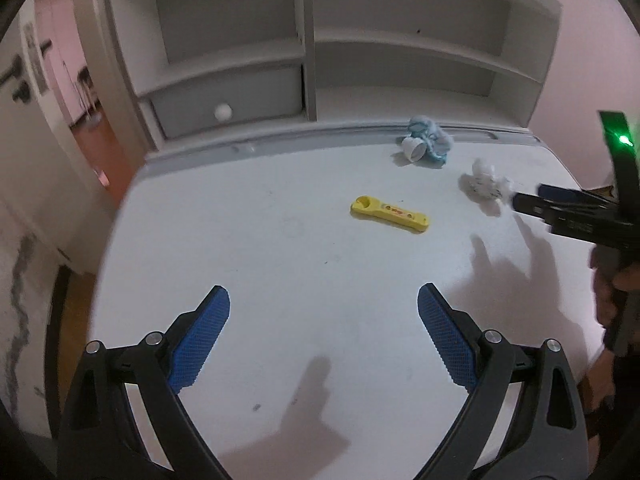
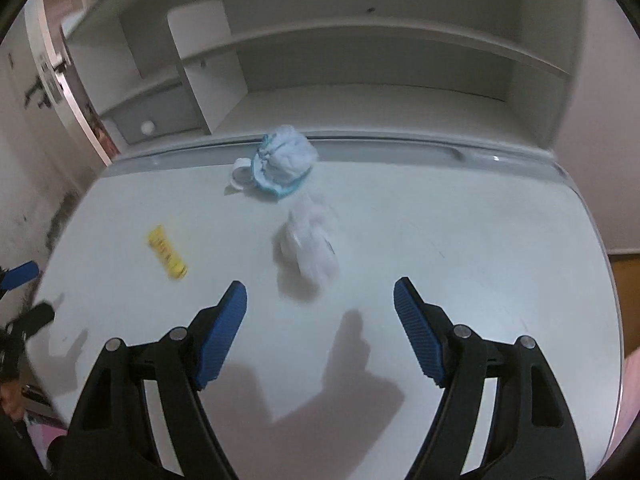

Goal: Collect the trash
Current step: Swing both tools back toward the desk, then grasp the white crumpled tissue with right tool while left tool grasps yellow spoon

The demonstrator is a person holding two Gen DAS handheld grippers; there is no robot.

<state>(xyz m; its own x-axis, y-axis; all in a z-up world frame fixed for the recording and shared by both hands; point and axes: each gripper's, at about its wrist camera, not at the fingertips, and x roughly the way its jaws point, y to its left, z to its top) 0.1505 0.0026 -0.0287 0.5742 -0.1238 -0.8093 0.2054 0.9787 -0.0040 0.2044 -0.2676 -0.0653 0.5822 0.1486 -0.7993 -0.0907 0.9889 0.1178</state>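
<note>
A crumpled white tissue wad (image 2: 310, 244) lies on the white desk (image 2: 460, 260), just ahead of my right gripper (image 2: 320, 292), which is open and empty above the desk. The wad also shows in the left wrist view (image 1: 486, 184), with the right gripper (image 1: 532, 200) beside it. A crumpled blue-and-white wad (image 2: 284, 164) with a small white cup (image 2: 240, 176) beside it lies near the desk's back edge; it shows in the left wrist view (image 1: 430, 142) too. My left gripper (image 1: 323, 304) is open and empty over the desk's near middle.
A flat yellow plastic tool (image 1: 390, 214) lies mid-desk, also in the right wrist view (image 2: 168, 254). A white shelf hutch (image 1: 312, 52) with a knobbed drawer (image 1: 224, 98) stands along the back. An open doorway (image 1: 80, 92) is at the left.
</note>
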